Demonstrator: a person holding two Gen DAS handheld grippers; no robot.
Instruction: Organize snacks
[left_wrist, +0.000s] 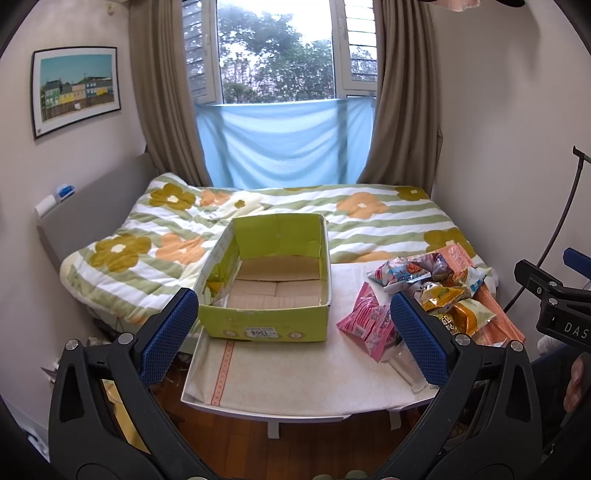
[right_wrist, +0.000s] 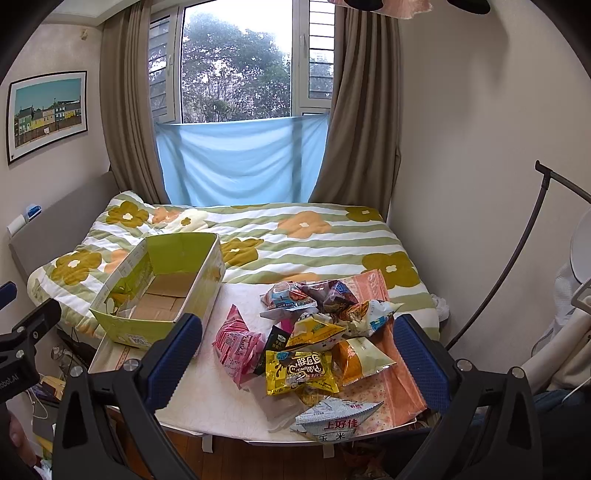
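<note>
Snacks (right_wrist: 310, 339) heaped, box (left_wrist: 266, 280) empty (grippers apart)

box label (left_wrist: 258, 333) too small to read, snack pile (left_wrist: 443, 291) partly behind left fingers (left_wrist: 417, 339)

- Your left wrist view sits back from the counter's (left_wrist: 280, 384) near edge, above it, facing the window (left_wrist: 277, 51); green box (left_wrist: 266, 291) dead ahead, snack pile (left_wrist: 443, 295) off right.
- Your right wrist view: same height and heading, offset right; snack pile (right_wrist: 314, 343) centred, box (right_wrist: 159, 291) left.
- Both share counter (right_wrist: 207, 398), bed (left_wrist: 369, 218), curtains (left_wrist: 166, 92), wall picture (left_wrist: 75, 88).
- Each view catches the other tool at its edge: right tool (left_wrist: 554, 299), left tool (right_wrist: 22, 336).
</note>
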